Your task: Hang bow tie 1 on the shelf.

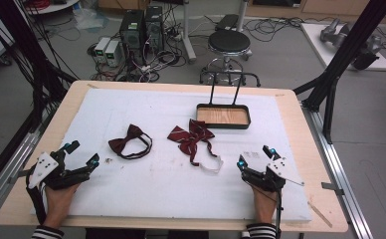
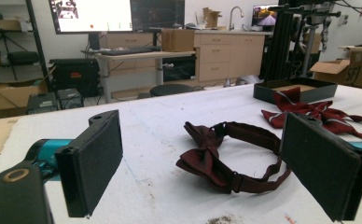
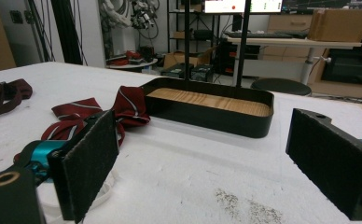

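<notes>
Two bow ties on the white tabletop (image 1: 171, 184): plain maroon bow tie (image 1: 130, 141) centre-left, striped bow tie (image 1: 191, 136) centre, below the wooden-bottomed tray (image 1: 223, 116). Left gripper (image 1: 80, 158) and right gripper (image 1: 254, 158) rest at lower corners, jaws spread, empty. Likely starting; next move probably a reach toward a tie.

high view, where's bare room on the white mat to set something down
Free: the wide strip along the near edge of the white mat, between the left gripper and right gripper, and the far left corner. Crowded: the middle, where the plain bow tie, striped bow tie and tray sit.
</notes>
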